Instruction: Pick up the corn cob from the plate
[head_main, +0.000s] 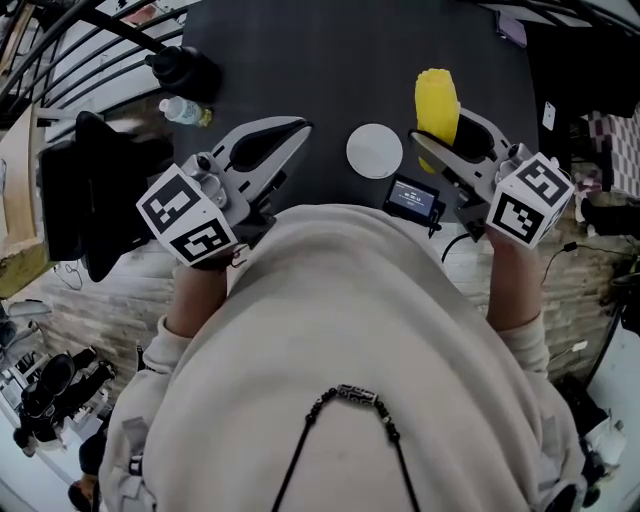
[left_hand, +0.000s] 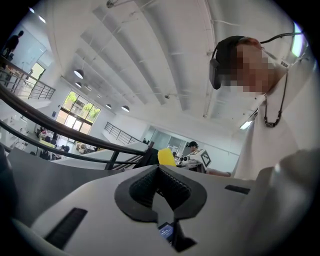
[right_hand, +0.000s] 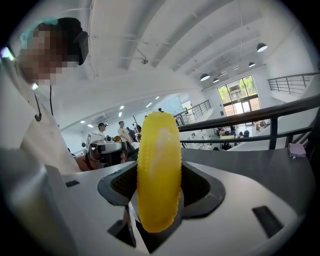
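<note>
My right gripper (head_main: 447, 140) is shut on the yellow corn cob (head_main: 437, 98), which stands up out of the jaws above the black table (head_main: 330, 60). In the right gripper view the corn cob (right_hand: 159, 170) stands upright between the black pads (right_hand: 200, 186) of the right gripper (right_hand: 159, 175). The small round white plate (head_main: 374, 150) lies bare on the table, left of the cob. My left gripper (head_main: 293, 130) hovers left of the plate, its fingers together with nothing between them. In the left gripper view the left gripper (left_hand: 160, 170) is shut, and the corn cob (left_hand: 166, 156) shows beyond it.
A small black device with a lit screen (head_main: 412, 197) lies near the table's front edge, below the plate. A clear bottle (head_main: 180, 110) and a black round object (head_main: 185, 70) sit at the table's left edge. A black stand (head_main: 95, 190) is at my left.
</note>
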